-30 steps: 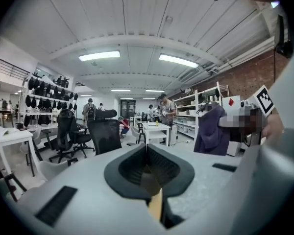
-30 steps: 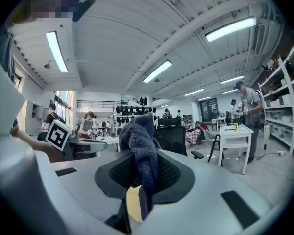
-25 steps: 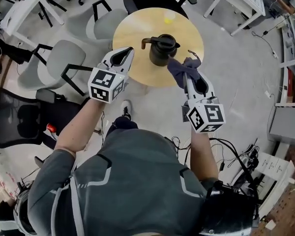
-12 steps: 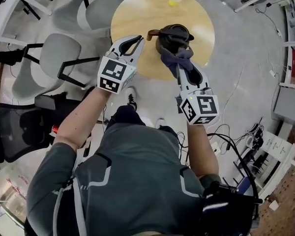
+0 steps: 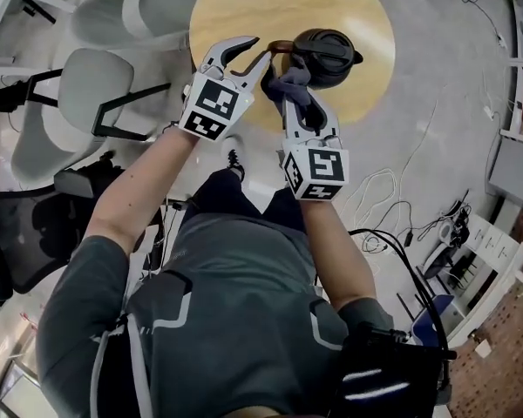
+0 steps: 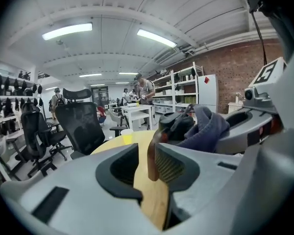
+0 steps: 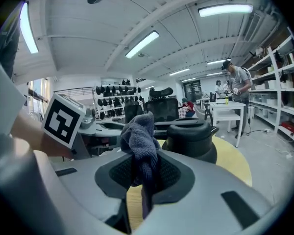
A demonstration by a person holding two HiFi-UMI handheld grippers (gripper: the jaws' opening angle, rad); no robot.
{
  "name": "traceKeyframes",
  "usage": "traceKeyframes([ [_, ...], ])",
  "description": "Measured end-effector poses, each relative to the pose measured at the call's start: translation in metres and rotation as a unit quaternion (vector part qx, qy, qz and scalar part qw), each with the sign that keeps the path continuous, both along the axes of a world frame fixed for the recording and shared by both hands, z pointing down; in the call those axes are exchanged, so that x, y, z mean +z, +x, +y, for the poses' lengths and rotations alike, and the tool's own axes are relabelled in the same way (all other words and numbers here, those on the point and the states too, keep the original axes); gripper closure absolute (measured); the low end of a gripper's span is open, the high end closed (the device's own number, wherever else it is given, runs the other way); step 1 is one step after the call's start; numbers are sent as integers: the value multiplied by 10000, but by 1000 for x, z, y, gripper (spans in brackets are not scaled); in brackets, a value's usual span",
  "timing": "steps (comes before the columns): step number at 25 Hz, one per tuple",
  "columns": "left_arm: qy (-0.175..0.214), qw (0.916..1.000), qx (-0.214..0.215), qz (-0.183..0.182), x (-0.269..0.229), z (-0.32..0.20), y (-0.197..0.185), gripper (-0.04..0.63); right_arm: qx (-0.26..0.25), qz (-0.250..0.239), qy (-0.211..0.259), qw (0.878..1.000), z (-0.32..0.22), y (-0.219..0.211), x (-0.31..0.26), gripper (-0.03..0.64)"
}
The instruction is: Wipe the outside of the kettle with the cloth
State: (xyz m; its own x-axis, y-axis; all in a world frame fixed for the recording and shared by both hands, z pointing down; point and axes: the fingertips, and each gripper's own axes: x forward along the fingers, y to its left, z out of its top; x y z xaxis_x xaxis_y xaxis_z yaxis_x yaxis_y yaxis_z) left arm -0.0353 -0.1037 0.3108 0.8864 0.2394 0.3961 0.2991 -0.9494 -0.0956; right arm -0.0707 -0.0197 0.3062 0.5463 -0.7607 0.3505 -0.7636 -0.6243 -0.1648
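On the round table [image 5: 235, 16] — squat black kettle [image 5: 329, 52], brown handle [image 5: 277, 45]

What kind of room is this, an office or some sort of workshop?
Probably a shared lab or workshop with office space. Rolling office chairs and white desks stand about, and open storage shelves line a bare brick wall under strip lighting.

The room is bright. Long ceiling lights [image 6: 67, 31] shine white in both claw views, and they glare a little. The round bench [image 5: 235, 16] has a pale shiny patch on its top. Both claw views bend at the edges and go dark in the corners. Up close, the left claw [image 6: 146, 155] looks soft and blurry. The head view is sharp, with faint shadows.
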Motion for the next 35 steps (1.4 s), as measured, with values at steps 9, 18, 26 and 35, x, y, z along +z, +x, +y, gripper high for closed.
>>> traceKeyframes([
  [9,298,9985,-133,446,4,1,8,506,-102,-191,26,9998,-19,17,49,529],
  [18,534,9978,-233,322,4,3,4,506,136,-280,-22,9995,-25,19,57,529],
  [26,570,9982,4,171,15,11,8,501,740,-508,68,9959,-25,22,61,529],
  [35,570,9978,-299,-183,29,12,21,474,891,-492,-30,9948,2,17,61,529],
])
